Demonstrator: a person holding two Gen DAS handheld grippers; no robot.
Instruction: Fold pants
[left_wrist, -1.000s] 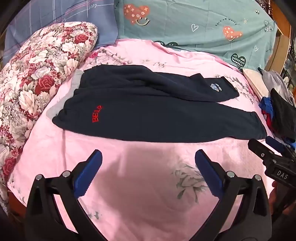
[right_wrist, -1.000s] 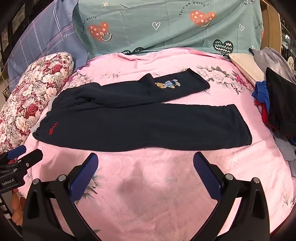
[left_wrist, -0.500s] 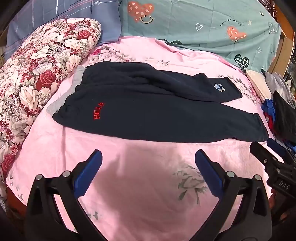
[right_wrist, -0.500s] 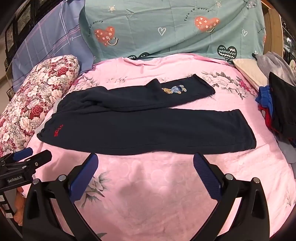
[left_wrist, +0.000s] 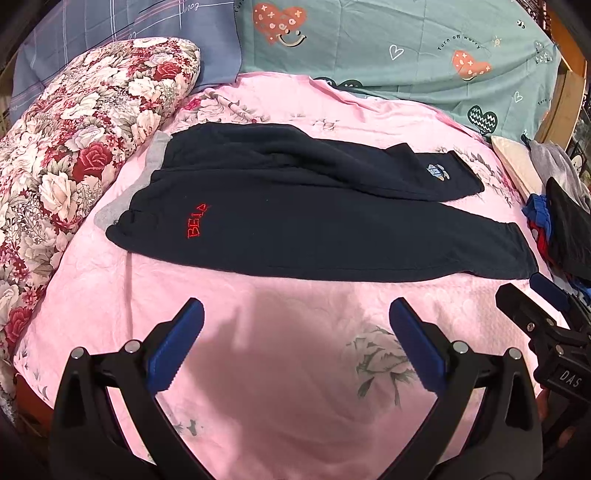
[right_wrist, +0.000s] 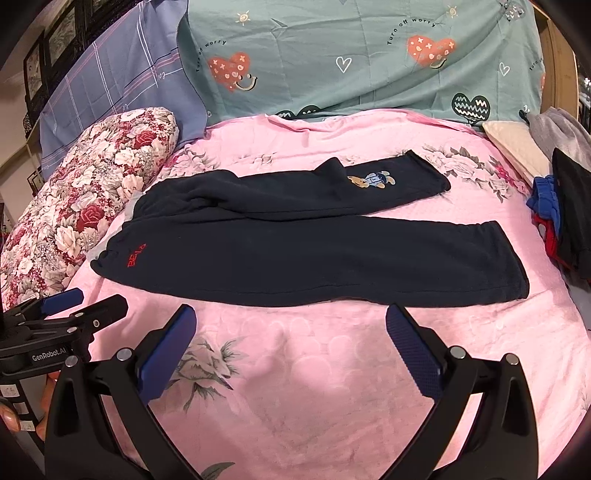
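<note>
Both views have been carried slightly nearer the bed (right_wrist: 295, 369), so the approach is judged under way, with no fold yet made. One pair of pants (left_wrist: 295, 229) is laid flat across the bed, two legs spread. Left claw (left_wrist: 295, 325) and right claw (right_wrist: 291, 332) are released, holding nothing.

The pants (left_wrist: 314, 221) are showing dark navy, with red stitched lettering (left_wrist: 197, 221) near the waist and a small blue-and-tan bear patch (right_wrist: 371, 180) on the far leg. A grey waistband lining (left_wrist: 147, 173) is peeking out. The bedsheet (left_wrist: 280, 369) is lying pink with grey-green flower prints. The bolster (left_wrist: 74, 155) is wearing red and cream roses. The teal pillowcase (right_wrist: 351, 55) is carrying orange smiling hearts, the neighbouring pillow (right_wrist: 122, 77) blue with pale checks. Both grippers' pads (right_wrist: 166, 354) are showing blue on black.
</note>
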